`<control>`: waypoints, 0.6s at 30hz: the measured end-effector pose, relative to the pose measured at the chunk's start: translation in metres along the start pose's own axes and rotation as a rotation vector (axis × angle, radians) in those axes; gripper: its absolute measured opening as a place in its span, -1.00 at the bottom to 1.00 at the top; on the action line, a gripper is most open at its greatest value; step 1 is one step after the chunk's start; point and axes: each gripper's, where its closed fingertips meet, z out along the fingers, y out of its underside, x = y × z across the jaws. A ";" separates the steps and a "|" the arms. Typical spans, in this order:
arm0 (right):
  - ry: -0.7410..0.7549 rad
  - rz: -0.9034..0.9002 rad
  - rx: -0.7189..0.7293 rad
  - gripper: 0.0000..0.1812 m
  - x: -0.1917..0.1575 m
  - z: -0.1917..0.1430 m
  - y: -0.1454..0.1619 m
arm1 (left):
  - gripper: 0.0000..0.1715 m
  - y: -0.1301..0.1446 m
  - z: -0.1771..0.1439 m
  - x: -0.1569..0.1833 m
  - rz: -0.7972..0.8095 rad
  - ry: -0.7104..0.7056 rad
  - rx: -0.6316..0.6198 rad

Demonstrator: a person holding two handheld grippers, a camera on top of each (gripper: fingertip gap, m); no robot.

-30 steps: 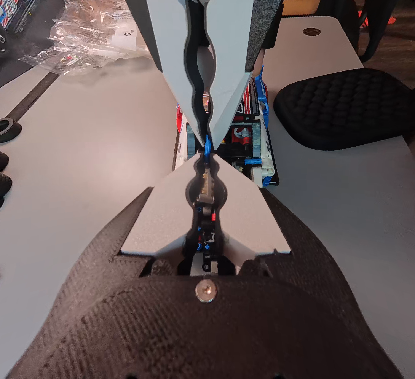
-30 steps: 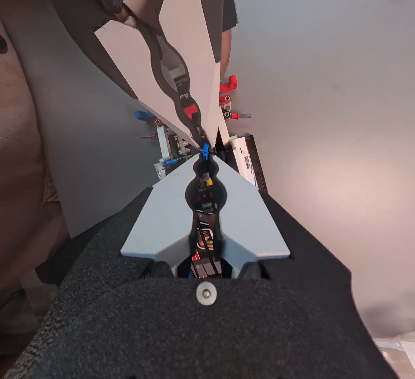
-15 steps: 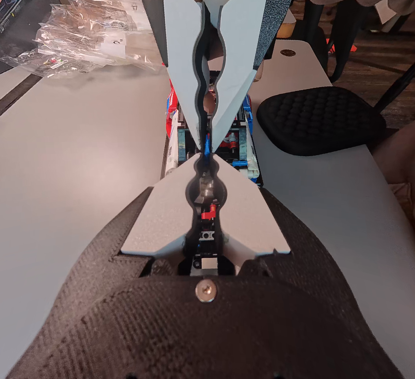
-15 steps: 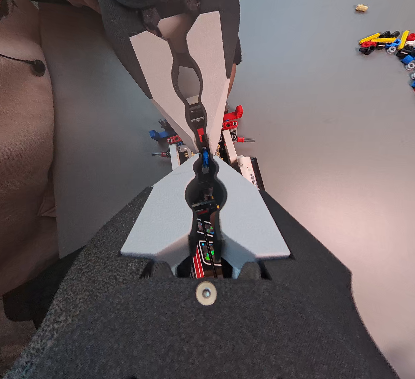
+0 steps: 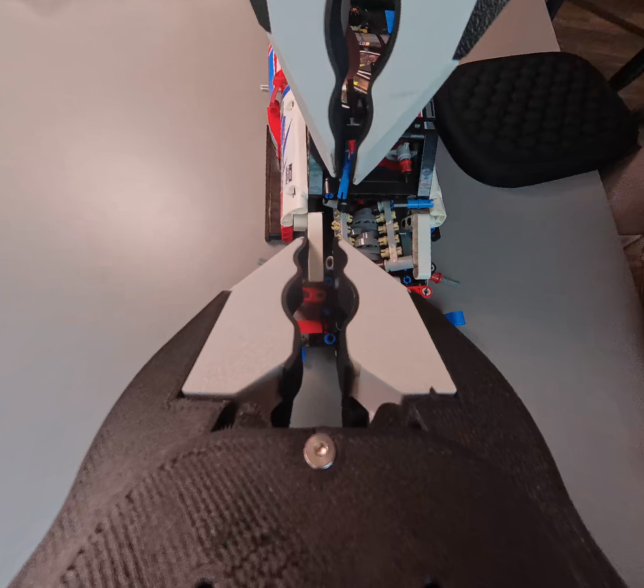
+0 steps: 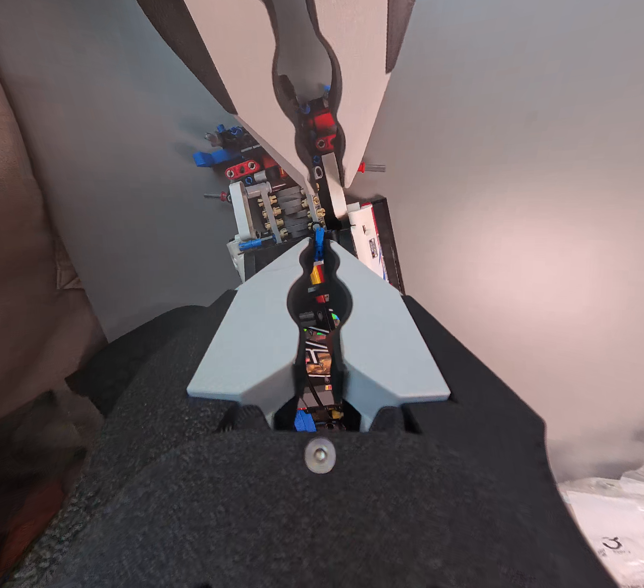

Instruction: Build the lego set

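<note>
Right gripper [image 6: 319, 244] pinches blue pin [image 6: 318, 243]; left gripper [image 5: 320, 245] parted (straddling white beam [image 5: 315, 251]).

Lego car [image 5: 366, 209] mid-table [image 5: 122, 188], btwn grippers (cushion [image 5: 536, 118] on its right).

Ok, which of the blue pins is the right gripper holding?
The blue pin pinched in the right gripper tips, pointing toward the grey gears. The other blue pin juts sideways from the model edge, untouched.
</note>
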 end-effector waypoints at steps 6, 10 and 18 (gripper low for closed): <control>-0.009 0.001 -0.122 -0.98 0.002 0.002 0.001 | -0.93 -0.003 0.004 -0.003 0.000 0.020 0.011; -0.023 0.016 -0.142 -0.98 0.001 0.002 0.000 | -0.93 -0.007 0.003 -0.002 -0.047 0.047 0.085; -0.047 0.097 -0.044 -0.98 0.003 0.002 -0.002 | -0.93 -0.017 0.006 -0.004 -0.061 0.054 0.110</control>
